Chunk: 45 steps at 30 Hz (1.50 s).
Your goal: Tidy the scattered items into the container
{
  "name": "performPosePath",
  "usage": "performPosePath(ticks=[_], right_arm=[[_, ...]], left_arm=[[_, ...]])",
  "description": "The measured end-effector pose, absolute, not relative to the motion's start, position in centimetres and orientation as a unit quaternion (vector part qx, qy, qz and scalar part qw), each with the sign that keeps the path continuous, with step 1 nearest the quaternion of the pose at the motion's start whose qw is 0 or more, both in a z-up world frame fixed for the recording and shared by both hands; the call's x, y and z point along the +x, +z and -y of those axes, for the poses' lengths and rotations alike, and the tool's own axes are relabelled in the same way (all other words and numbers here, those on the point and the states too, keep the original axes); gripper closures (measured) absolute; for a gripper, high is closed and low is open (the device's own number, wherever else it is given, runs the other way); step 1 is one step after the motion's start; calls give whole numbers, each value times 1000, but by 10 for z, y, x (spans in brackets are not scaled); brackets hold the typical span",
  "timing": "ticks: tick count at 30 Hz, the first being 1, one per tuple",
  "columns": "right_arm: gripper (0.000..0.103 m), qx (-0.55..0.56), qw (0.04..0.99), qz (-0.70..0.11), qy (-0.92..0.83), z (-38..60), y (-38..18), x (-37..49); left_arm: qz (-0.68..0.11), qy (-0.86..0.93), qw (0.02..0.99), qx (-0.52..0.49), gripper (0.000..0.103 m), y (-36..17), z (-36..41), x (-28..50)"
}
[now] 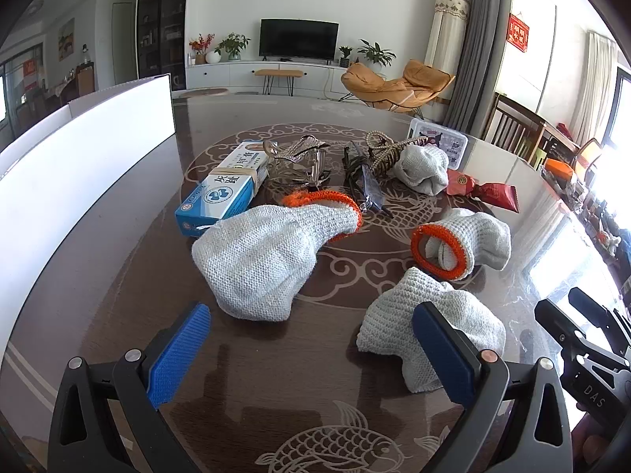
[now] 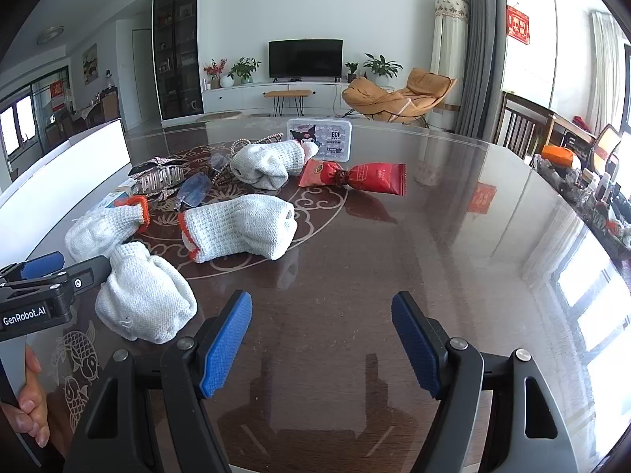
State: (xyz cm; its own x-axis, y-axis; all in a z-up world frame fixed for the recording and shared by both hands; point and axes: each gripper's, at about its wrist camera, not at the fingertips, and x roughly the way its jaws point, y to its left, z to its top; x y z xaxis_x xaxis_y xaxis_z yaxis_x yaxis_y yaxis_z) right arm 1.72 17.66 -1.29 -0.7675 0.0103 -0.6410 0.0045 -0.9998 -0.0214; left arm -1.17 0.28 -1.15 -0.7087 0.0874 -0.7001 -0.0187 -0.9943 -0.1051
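Observation:
Several white knit gloves with orange cuffs lie on the dark glass table. My left gripper (image 1: 311, 351) is open above the tabletop; the nearest balled glove (image 1: 426, 331) sits just beyond its right fingertip, and a bigger glove (image 1: 260, 260) lies ahead on the left. Further back are a blue-and-white box (image 1: 221, 193), a hair claw clip (image 1: 295, 161), dark glasses (image 1: 363, 189), a bead string (image 1: 386, 149) and a red snack packet (image 1: 485, 191). The white container (image 1: 79, 157) stands along the left. My right gripper (image 2: 321, 345) is open over bare table, right of the gloves (image 2: 240, 228).
A clear plastic case with a cartoon label (image 2: 319, 138) stands at the back of the table. The table's right edge (image 2: 572, 213) runs past a cluttered side shelf. A person's hand (image 2: 31, 390) holds the left gripper's handle at lower left.

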Motion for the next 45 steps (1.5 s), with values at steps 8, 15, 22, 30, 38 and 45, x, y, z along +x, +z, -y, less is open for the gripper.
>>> performPosePath(ticks=[8, 15, 22, 30, 38, 45], right_arm=[[29, -340, -3, 5, 940, -179, -13, 17], [29, -345, -14, 1, 939, -179, -13, 16], [29, -348, -23, -6, 937, -179, -14, 15], [29, -380, -125, 0, 916, -169, -18, 8], [29, -428, -175, -1, 887, -118, -29, -38], [29, -417, -126, -70, 897, -136, -5, -67]], left_arm=[[53, 927, 55, -366, 0, -8, -1, -7], [91, 926, 97, -353, 0, -6, 12, -3], [52, 924, 120, -359, 0, -6, -4, 1], [-7, 918, 101, -383, 0, -7, 12, 18], [2, 922, 71, -381, 0, 0, 49, 36], [-24, 909, 70, -411, 0, -5, 32, 14]])
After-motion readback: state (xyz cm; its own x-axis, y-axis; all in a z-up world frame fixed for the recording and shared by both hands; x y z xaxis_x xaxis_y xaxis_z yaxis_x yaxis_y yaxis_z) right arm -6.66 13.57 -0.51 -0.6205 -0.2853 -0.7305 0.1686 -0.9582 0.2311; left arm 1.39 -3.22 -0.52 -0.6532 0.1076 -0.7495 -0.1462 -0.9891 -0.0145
